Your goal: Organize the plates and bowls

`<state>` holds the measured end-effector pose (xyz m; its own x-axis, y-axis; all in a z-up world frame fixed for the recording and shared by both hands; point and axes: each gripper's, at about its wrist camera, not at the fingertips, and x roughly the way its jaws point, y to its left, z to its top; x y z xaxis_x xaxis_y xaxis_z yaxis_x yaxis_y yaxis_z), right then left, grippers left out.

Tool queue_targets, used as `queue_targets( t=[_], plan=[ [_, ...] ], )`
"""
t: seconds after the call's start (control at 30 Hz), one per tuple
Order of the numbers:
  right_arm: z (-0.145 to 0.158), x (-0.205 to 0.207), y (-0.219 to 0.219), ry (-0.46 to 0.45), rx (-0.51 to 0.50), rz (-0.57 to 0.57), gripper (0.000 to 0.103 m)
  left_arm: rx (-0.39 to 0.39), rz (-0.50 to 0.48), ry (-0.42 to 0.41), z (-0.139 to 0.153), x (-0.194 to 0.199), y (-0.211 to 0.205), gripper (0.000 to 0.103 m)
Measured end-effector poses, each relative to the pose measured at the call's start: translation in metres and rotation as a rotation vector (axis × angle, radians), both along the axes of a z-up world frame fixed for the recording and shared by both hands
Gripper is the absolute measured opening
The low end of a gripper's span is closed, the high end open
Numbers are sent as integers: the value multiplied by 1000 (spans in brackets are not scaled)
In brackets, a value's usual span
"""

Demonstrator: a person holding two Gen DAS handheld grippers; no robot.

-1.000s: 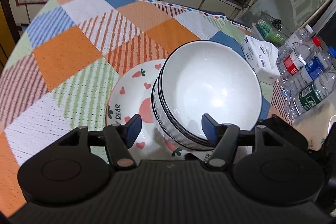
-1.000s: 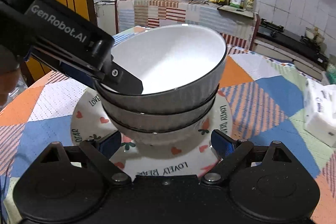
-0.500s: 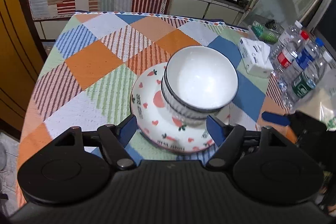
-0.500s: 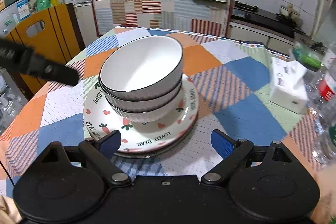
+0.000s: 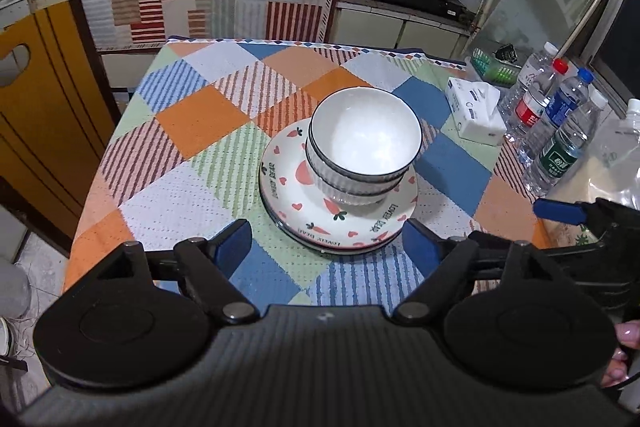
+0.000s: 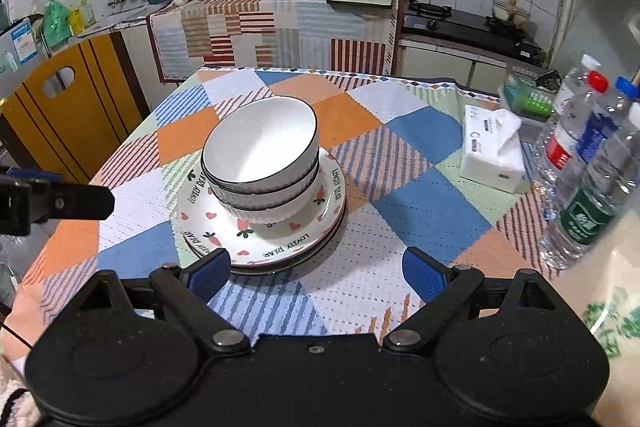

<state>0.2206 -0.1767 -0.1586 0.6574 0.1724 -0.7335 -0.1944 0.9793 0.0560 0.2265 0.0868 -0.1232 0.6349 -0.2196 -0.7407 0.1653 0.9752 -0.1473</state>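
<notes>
Stacked white bowls with dark rims (image 5: 365, 139) sit on a stack of heart-and-carrot patterned plates (image 5: 304, 215) in the middle of the checked tablecloth. The bowls (image 6: 262, 155) and plates (image 6: 280, 247) also show in the right wrist view. My left gripper (image 5: 330, 247) is open and empty, held back from the near side of the plates. My right gripper (image 6: 316, 273) is open and empty, also back from the plates. The left gripper's finger shows at the left edge of the right wrist view (image 6: 60, 201).
A tissue pack (image 5: 476, 113) lies to the right of the stack. Several water bottles (image 5: 560, 131) stand at the table's right edge, with a green basket (image 5: 492, 67) behind. A yellow chair (image 6: 68, 107) stands at the left. Counter and stove are behind.
Both grippers have pulled back and up from the stack. The left gripper was at the top bowl's rim a second ago and is now clear of it. The bowls stay stacked on the plates.
</notes>
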Motion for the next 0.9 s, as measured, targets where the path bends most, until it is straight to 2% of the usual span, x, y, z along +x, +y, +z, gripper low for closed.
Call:
queue_targets(
  t=[0.1, 0.4, 0.7, 0.9],
  plan=[
    [9, -10, -2, -14, -5, -9, 95, -10, -15, 20, 2, -11, 0, 82],
    [22, -36, -5, -24, -45, -57, 95, 7, 48, -26, 3, -38, 2, 82],
    [16, -52, -7, -10, -63, -101, 95, 38, 77, -62, -7, -46, 0, 83],
    [10, -58, -4, -9, -60, -123, 95, 63, 93, -111, -11, -52, -2, 90]
  ],
)
